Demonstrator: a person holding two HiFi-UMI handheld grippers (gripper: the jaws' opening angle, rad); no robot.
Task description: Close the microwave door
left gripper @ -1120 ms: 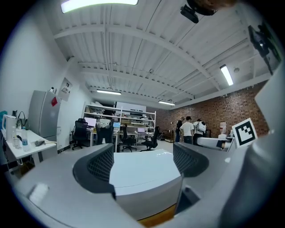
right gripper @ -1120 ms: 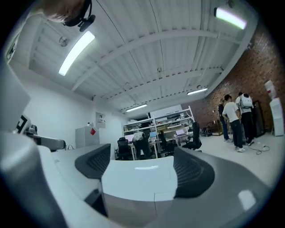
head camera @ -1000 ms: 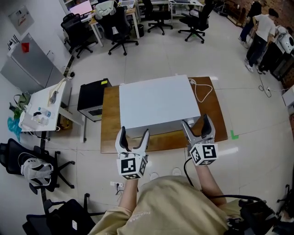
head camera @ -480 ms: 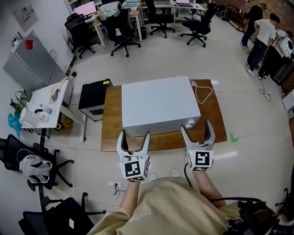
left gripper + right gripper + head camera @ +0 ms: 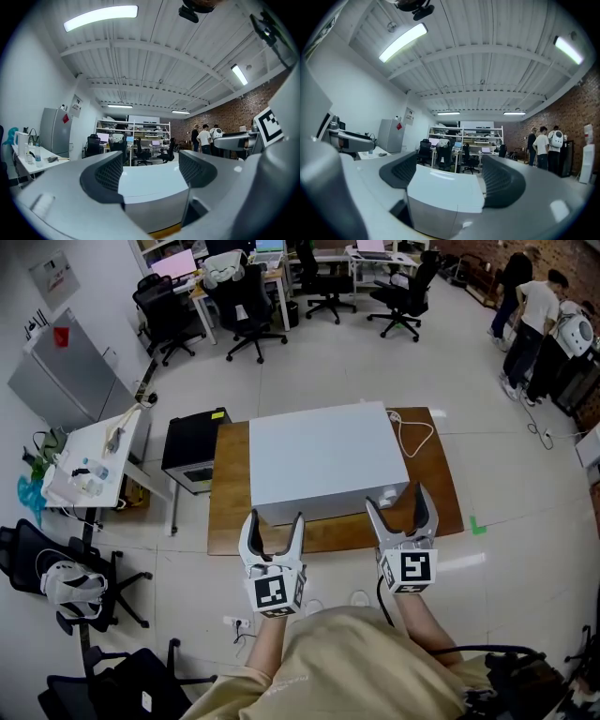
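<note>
A white microwave (image 5: 323, 460) stands on a wooden table (image 5: 228, 493); from above only its top shows. My left gripper (image 5: 274, 519) hovers just short of its near left corner, jaws open and empty. My right gripper (image 5: 397, 498) hangs by the near right corner, also open with nothing between its fingers. In the left gripper view the microwave (image 5: 152, 190) sits framed between the spread jaws. The right gripper view shows the microwave (image 5: 443, 192) with its front face looking flush, a seam running down near its right end.
A white cable (image 5: 412, 432) loops on the table's right part. A black cabinet (image 5: 192, 448) stands against the table's left side, a cluttered white side table (image 5: 89, 460) further left. Office chairs (image 5: 244, 296) stand at the back, people (image 5: 530, 310) at far right.
The right gripper has rolled so its marker cube sits squarer and has shifted slightly. The left gripper has drifted a little to the right. Both stay open and empty.
</note>
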